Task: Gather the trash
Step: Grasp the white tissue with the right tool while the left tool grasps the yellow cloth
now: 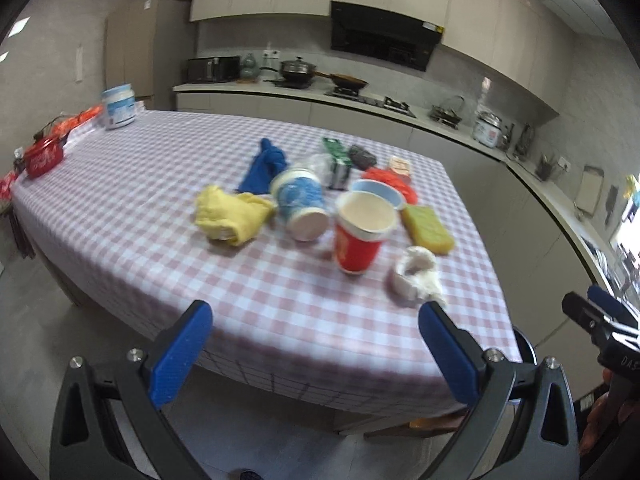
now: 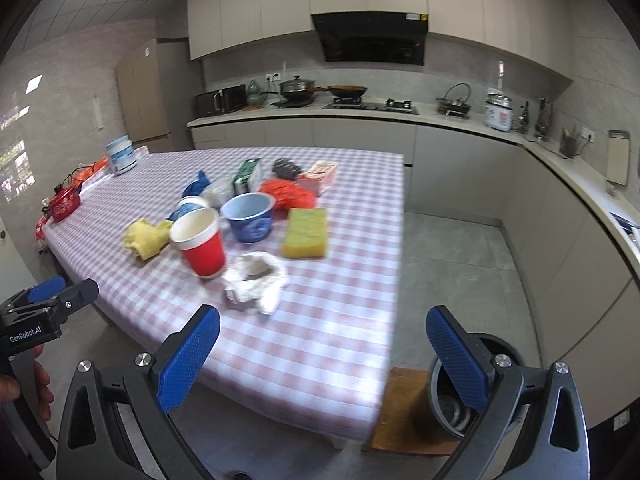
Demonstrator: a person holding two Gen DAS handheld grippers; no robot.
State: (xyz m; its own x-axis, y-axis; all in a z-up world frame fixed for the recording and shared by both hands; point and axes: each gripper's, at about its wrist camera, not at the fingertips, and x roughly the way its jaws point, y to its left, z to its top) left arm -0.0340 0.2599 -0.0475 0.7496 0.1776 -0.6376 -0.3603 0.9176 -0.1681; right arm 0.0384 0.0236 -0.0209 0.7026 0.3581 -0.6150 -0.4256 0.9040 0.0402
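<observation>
Kitchen, checked table (image 2: 320, 344): one crumpled white tissue (image 2: 254, 280) near front edge, one red cup (image 2: 200, 242), one sponge (image 2: 306, 233), possibly two cloths (blurry); left gripper (image 1: 316, 354) and right gripper (image 2: 324, 356) both spread, empty

Left tool (image 1: 316, 354) hangs wide apart above the checked table (image 1: 160, 184); red cup (image 1: 360, 236) (upright) beside crumpled tissue (image 1: 416, 276).
</observation>
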